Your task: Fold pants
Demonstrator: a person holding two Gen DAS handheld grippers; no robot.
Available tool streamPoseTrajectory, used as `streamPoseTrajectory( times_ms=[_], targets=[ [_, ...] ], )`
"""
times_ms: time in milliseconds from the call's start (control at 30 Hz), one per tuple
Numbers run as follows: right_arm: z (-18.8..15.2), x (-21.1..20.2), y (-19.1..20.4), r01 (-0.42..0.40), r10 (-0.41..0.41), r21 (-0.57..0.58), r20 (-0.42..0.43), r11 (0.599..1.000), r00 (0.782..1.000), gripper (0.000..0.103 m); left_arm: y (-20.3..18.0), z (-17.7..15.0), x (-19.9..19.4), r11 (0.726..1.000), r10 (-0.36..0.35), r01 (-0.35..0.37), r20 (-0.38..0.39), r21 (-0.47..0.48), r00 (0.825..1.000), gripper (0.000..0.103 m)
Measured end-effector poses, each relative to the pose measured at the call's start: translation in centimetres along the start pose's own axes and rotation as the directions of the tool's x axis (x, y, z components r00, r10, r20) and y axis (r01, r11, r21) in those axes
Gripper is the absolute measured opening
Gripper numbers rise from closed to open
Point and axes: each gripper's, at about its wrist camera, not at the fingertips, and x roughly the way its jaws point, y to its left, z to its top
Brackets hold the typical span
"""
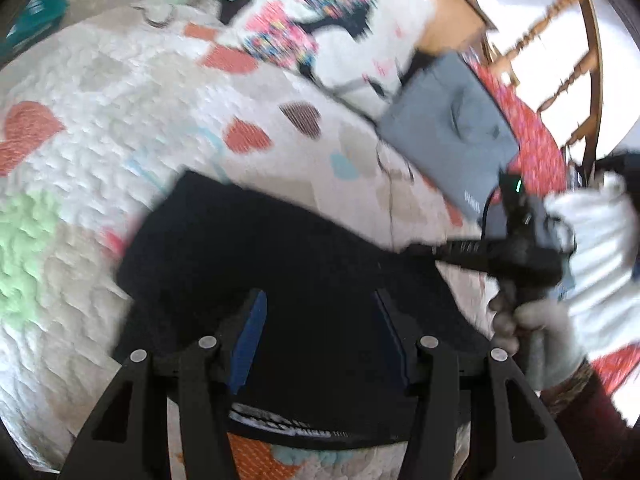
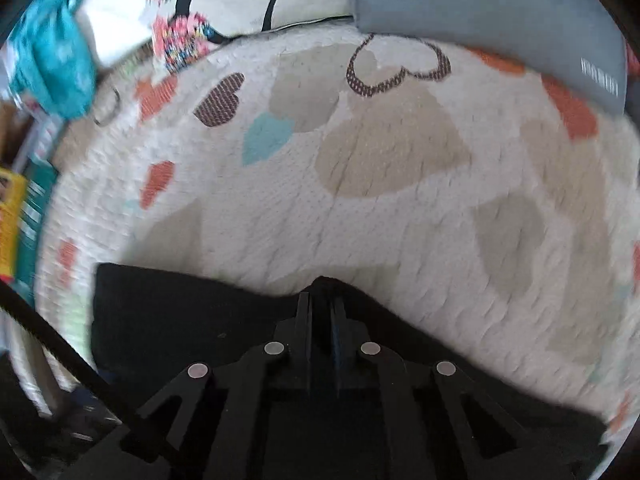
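The black pants [image 1: 260, 248] lie folded on a white quilt with heart shapes [image 1: 120, 120]. My left gripper [image 1: 320, 300] hangs open just above the pants, with its blue-padded fingers [image 1: 250, 340] spread wide and empty. In the left wrist view the right gripper [image 1: 404, 249] comes in from the right, held by a white-gloved hand, its tip at the pants' right edge. In the right wrist view my right gripper [image 2: 320, 300] is shut on the far edge of the black pants [image 2: 180, 320], which rise in a small peak at the fingertips.
A grey folded garment [image 1: 448, 128] lies on the quilt [image 2: 400, 184] beyond the pants, also seen in the right wrist view [image 2: 480, 12]. A printed pillow [image 1: 320, 28] and teal cloth [image 2: 52, 56] lie at the far side. A wooden chair [image 1: 560, 40] stands at right.
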Motion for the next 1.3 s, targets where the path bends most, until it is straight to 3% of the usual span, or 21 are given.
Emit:
streamPoseTrajectory(
  times_ms=[67, 167, 233, 300, 367, 433, 500, 600, 733, 800, 833, 967, 1067, 1167, 1300],
  targets=[
    [1.1, 0.7, -0.4, 0.022, -0.022, 0.035, 0.004, 0.999, 1.0, 0.004, 1.5, 1.0, -1.1, 0.998, 0.022, -0.02, 0.048, -0.053, 0.999, 0.053],
    [2.2, 1.6, -1.2, 0.12, -0.121, 0.063, 0.011, 0.991, 0.993, 0.0, 3.5, 1.9, -2.5, 0.989, 0.088, -0.075, 0.103, -0.128, 0.991, 0.053],
    [2.4, 1.5, -1.8, 0.186, -0.187, 0.071, 0.007, 0.98, 0.982, 0.001, 5.4, 2.4, -3.5, 0.975, 0.133, -0.107, 0.127, -0.195, 0.983, 0.053],
    [2.0, 0.1, -1.4, 0.2, -0.205, 0.071, 0.06, 0.977, 0.977, 0.002, 7.4, 2.6, -4.4, 0.952, 0.18, -0.136, 0.146, -0.273, 0.973, 0.053],
    [1.0, -2.3, 0.6, 0.129, -0.131, 0.026, 0.124, 0.991, 0.984, 0.002, 8.8, 2.7, -4.8, 0.931, 0.212, -0.154, 0.148, -0.33, 0.966, 0.053],
    [0.0, -3.8, 3.1, 0.024, -0.021, -0.019, 0.134, 1.0, 0.991, 0.008, 9.6, 2.7, -4.8, 0.915, 0.232, -0.171, 0.13, -0.365, 0.964, 0.053],
    [-1.6, -4.0, 6.1, -0.134, 0.139, -0.063, 0.086, 0.989, 0.987, 0.032, 10.1, 2.6, -4.7, 0.905, 0.241, -0.181, 0.112, -0.385, 0.964, 0.053],
    [-4.0, -2.1, 11.0, -0.272, 0.274, -0.126, -0.002, 0.954, 0.962, 0.035, 10.5, 2.5, -5.3, 0.897, 0.248, -0.179, 0.126, -0.404, 0.96, 0.053],
    [-7.3, -0.7, 17.3, -0.316, 0.318, -0.294, -0.042, 0.902, 0.947, 0.039, 11.6, 2.3, -7.6, 0.872, 0.303, -0.197, 0.178, -0.447, 0.936, 0.053],
    [-8.6, -0.3, 20.2, -0.282, 0.292, -0.391, -0.036, 0.876, 0.956, 0.056, 12.7, 2.1, -8.6, 0.855, 0.318, -0.192, 0.195, -0.482, 0.928, 0.053],
    [-9.3, -0.4, 21.6, -0.253, 0.273, -0.441, -0.02, 0.861, 0.962, 0.056, 13.2, 2.0, -8.9, 0.849, 0.319, -0.187, 0.197, -0.494, 0.927, 0.053],
    [-10.6, 1.3, 25.8, -0.133, 0.186, -0.57, 0.036, 0.811, 0.982, 0.056, 13.8, 2.0, -9.1, 0.843, 0.308, -0.174, 0.192, -0.51, 0.932, 0.053],
    [-10.4, 3.1, 26.3, -0.041, 0.084, -0.587, 0.046, 0.809, 0.995, 0.022, 13.8, 2.0, -9.3, 0.843, 0.302, -0.163, 0.201, -0.512, 0.932, 0.053],
    [-9.3, 2.1, 24.7, -0.148, 0.175, -0.495, 0.008, 0.856, 0.985, 0.012, 14.1, 2.0, -9.7, 0.839, 0.296, -0.147, 0.214, -0.524, 0.931, 0.053],
    [-9.0, 0.1, 23.5, -0.277, 0.293, -0.403, -0.025, 0.872, 0.956, 0.011, 14.4, 2.0, -10.5, 0.833, 0.289, -0.116, 0.247, -0.54, 0.925, 0.053]
  ],
)
